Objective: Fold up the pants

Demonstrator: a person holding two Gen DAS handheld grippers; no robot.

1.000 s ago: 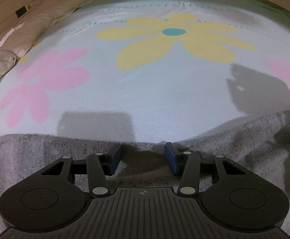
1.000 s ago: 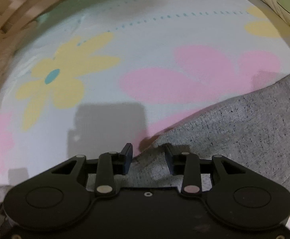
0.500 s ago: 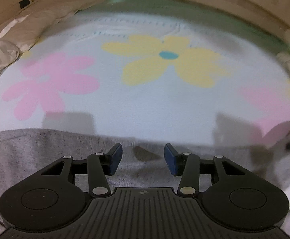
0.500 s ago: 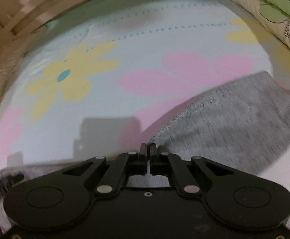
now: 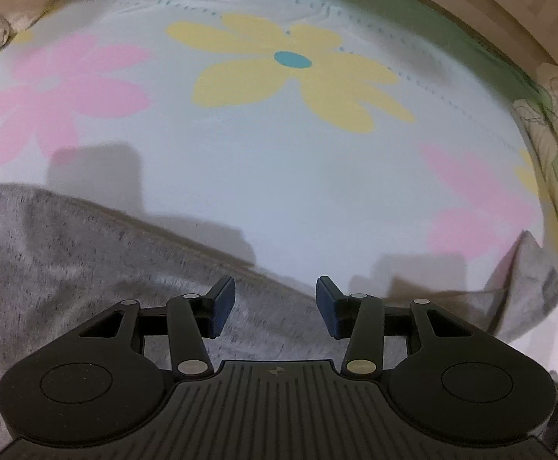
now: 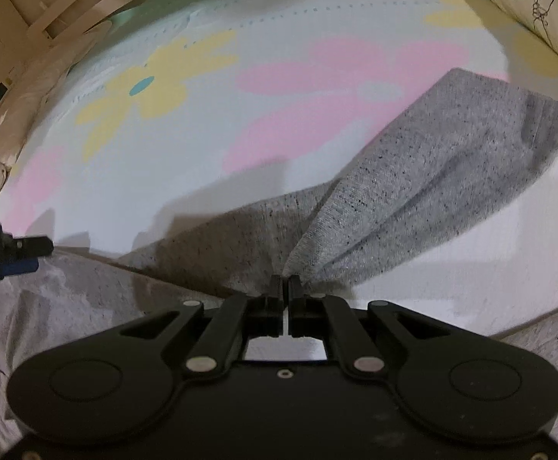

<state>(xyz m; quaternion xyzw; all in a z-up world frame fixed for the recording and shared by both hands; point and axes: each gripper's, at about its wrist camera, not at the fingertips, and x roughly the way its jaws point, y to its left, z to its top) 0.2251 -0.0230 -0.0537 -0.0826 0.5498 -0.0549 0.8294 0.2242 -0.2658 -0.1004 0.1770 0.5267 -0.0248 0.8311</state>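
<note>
Two grippers over grey pants spread on a flowered sheet. Right gripper: jaws together, clamped on a pinch of fabric at the pants' edge; the cloth fans up from the tips, so that portion is lifted off the sheet. Left gripper: jaws apart, nothing between them, hovering above the flat part of the pants. Step in hand, as judged: carrying the pinched part over for a fold. Which part is held, leg end or waistband, is probably not decidable with this blur. Next move calls for laying the lifted edge onto the flat layer, edges aligned, before release.
</note>
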